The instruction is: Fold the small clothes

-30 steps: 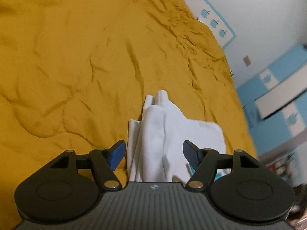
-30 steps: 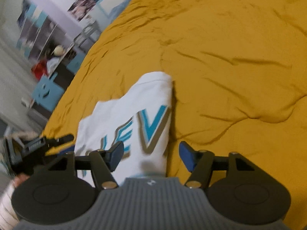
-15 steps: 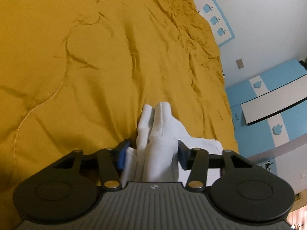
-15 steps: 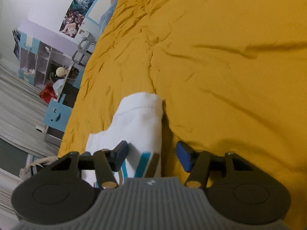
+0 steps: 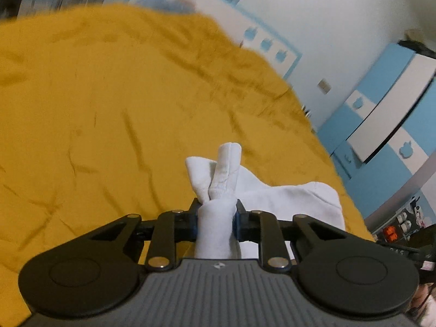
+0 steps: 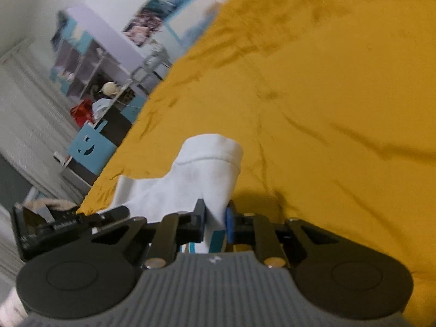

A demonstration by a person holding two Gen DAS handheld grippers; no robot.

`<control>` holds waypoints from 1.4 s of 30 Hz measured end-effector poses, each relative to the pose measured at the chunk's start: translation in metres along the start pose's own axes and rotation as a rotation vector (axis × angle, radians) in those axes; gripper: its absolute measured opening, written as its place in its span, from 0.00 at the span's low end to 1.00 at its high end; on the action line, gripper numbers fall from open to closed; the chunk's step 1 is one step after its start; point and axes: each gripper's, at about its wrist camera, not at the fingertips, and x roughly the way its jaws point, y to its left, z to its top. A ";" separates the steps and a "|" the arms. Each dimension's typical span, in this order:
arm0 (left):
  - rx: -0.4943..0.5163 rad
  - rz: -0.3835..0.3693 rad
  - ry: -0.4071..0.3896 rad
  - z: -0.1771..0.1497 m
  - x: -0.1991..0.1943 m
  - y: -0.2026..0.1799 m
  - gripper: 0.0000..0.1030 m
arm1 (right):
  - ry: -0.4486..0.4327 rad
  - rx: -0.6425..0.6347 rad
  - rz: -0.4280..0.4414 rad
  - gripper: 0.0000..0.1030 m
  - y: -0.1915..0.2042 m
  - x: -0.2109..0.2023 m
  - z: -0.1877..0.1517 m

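The white garment (image 5: 286, 199) lies at the near edge of a bed under a mustard-yellow bedspread (image 5: 109, 109), partly lifted off it at both ends. Its printed lettering is almost wholly hidden: in the right wrist view only slivers of teal and grey-brown strokes show below the pinch, too little to read. The other hand-held gripper, seen at the left edge of that view, carries a small white label that is too blurred to make out.

The left hand-held gripper (image 5: 217, 218) has its jaws closing on a bunched wad of the white cloth, the blue pads pressing it on both sides; a ribbed cuff and a folded flap stick up beyond the pinch. The right hand-held gripper (image 6: 215, 222) has its jaws closing on a thin fold of the same garment, the pads nearly together with the cloth between them.

Both views are motion-blurred. Posters (image 6: 147, 27) on the wall cannot be read. A blue box (image 6: 91, 147) with a smiley cut-out stands beside the bed.
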 end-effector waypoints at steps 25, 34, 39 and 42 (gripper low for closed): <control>0.247 -0.220 -0.437 -0.060 -0.259 -0.207 0.24 | -0.376 -0.314 0.078 0.08 0.162 -0.388 -0.051; 0.283 -0.160 -0.228 -0.094 -0.202 -0.199 0.24 | -0.271 -0.217 -0.009 0.09 0.122 -0.404 -0.096; 0.339 -0.065 -0.099 -0.094 -0.131 -0.185 0.24 | -0.168 -0.164 -0.065 0.08 0.075 -0.338 -0.093; 0.346 -0.038 -0.038 -0.084 -0.090 -0.172 0.24 | -0.120 -0.121 -0.086 0.08 0.050 -0.292 -0.078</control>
